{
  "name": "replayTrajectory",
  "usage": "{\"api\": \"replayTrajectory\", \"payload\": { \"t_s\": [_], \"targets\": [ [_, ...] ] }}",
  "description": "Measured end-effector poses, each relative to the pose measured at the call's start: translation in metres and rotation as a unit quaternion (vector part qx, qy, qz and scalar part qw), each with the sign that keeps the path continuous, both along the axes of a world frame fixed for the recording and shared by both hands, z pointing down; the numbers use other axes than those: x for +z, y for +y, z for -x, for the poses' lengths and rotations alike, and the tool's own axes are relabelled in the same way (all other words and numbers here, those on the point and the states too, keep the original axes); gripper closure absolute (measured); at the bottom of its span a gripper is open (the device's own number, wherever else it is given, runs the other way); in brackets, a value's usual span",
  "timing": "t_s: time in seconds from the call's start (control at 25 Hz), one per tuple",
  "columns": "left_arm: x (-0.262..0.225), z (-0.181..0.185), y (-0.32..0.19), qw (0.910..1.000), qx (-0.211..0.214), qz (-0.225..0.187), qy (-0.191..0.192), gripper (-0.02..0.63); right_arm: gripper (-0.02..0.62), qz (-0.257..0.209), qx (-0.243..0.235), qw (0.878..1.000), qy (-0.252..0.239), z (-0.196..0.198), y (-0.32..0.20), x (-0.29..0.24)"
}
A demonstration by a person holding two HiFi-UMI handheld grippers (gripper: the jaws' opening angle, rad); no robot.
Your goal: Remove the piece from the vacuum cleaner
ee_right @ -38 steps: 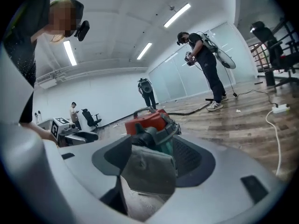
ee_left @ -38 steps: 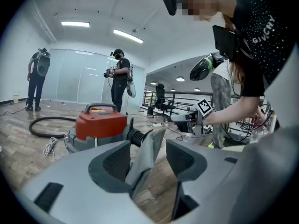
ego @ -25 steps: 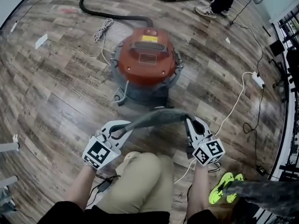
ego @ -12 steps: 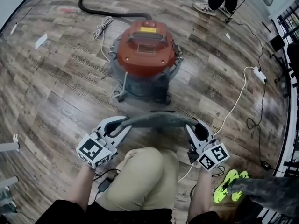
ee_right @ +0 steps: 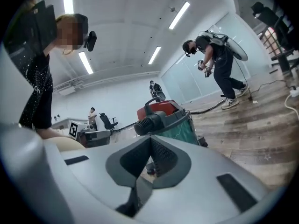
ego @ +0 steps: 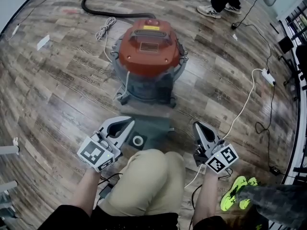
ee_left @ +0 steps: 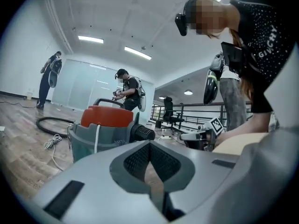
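The vacuum cleaner (ego: 146, 63) has a red lid and a grey tub and stands on the wood floor ahead of me. A flat grey piece (ego: 152, 128) with a round opening lies on the floor just in front of it, between my two grippers. My left gripper (ego: 127, 124) is at the piece's left edge, shut and with nothing in it. My right gripper (ego: 197, 127) hangs a little to the right of the piece, also shut and empty. In the left gripper view the shut left gripper (ee_left: 149, 146) points past the vacuum cleaner (ee_left: 105, 125). The right gripper (ee_right: 150, 141) faces the vacuum cleaner (ee_right: 163, 118).
A black hose (ego: 120, 14) curves behind the vacuum, and a coiled white cord (ego: 103, 30) lies at its left. A white cable and power strip (ego: 265, 78) run along the right. My knee (ego: 146, 176) is below the piece. A standing person's shoes (ego: 216, 11) are far ahead.
Both grippers held the grey piece raised between them. Now it lies flat on the floor, both grippers have let go of it, and they are shut and apart.
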State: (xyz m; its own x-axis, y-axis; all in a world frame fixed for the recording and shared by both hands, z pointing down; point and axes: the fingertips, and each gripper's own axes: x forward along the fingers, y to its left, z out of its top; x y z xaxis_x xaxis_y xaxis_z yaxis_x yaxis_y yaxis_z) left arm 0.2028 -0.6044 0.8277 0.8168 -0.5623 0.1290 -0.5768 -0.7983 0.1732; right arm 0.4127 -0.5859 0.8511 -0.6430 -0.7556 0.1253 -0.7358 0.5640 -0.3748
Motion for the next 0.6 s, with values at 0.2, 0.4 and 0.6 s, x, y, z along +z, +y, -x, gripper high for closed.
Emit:
{"api": "replayTrajectory", "payload": {
  "t_s": [0.2,0.4,0.6],
  "targets": [
    [0.008,-0.003,0.0,0.9999,0.008,-0.004,-0.01,0.598,0.586,-0.018,-0.009,1.0,0.022,0.003,-0.006,-0.002],
    [0.011,-0.002,-0.002,0.9998,0.01,-0.005,-0.014,0.598,0.586,-0.016,-0.016,0.999,0.03,0.005,-0.009,0.001],
    [0.015,0.0,-0.001,0.9997,0.015,-0.008,-0.018,0.598,0.586,-0.018,-0.02,0.999,0.033,0.009,-0.008,0.006]
  ]
}}
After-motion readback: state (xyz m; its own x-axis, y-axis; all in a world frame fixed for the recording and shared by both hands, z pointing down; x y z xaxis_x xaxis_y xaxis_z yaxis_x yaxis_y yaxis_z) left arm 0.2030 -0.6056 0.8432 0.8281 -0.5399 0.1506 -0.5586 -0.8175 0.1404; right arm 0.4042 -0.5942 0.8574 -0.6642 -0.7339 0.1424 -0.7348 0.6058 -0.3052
